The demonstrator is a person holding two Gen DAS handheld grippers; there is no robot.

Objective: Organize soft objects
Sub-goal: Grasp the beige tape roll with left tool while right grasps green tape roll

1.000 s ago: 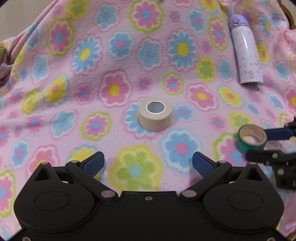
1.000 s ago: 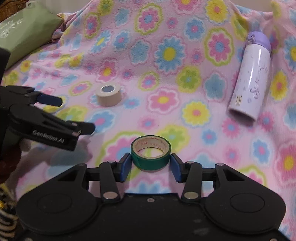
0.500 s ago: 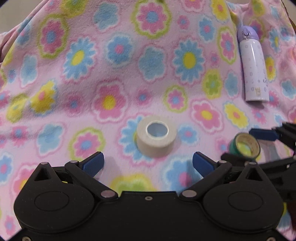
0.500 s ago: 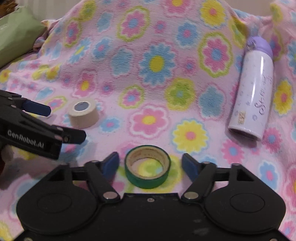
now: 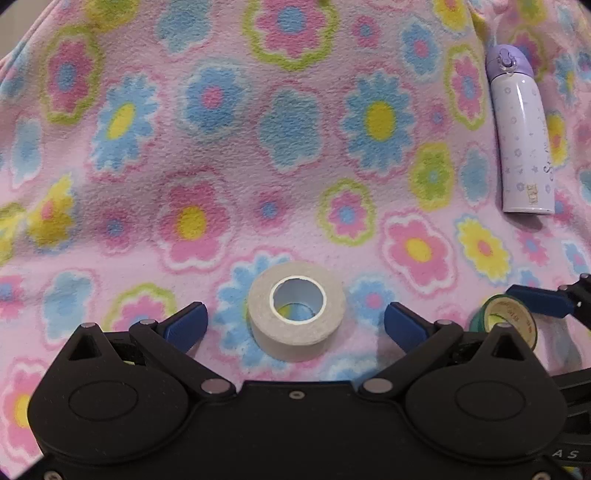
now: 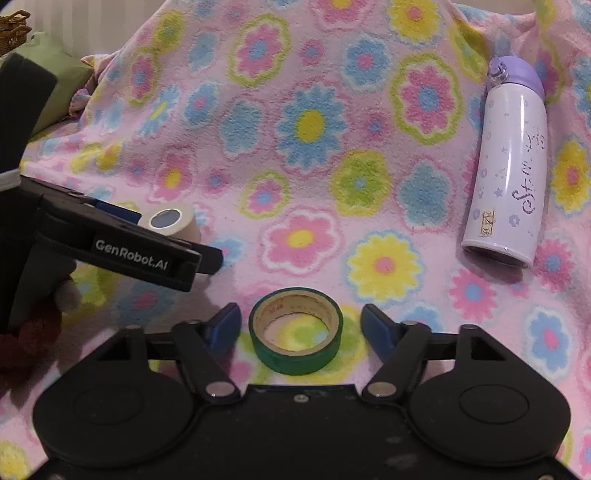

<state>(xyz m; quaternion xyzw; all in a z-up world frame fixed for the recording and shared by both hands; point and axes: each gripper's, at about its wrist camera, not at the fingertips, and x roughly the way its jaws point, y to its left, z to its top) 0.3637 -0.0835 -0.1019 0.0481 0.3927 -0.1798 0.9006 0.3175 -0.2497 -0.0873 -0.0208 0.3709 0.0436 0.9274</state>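
Observation:
A pink flowered fleece blanket (image 5: 295, 147) covers the whole surface. A beige tape roll (image 5: 297, 310) lies flat on it between the open fingers of my left gripper (image 5: 295, 323), not touched. It also shows in the right wrist view (image 6: 171, 221), partly behind the left gripper. A green tape roll (image 6: 295, 330) lies flat between the open fingers of my right gripper (image 6: 301, 328), with gaps on both sides. In the left wrist view the green roll (image 5: 511, 319) peeks out at the lower right.
A white bottle with a purple lid (image 6: 508, 166) lies on its side on the blanket at the right; it also shows in the left wrist view (image 5: 521, 133). A green cushion (image 6: 55, 88) and a wicker basket (image 6: 13, 31) sit at the far left edge.
My right gripper opened and let go of the green tape roll, which now rests on the blanket. My left gripper moved forward so the beige roll sits between its open fingers.

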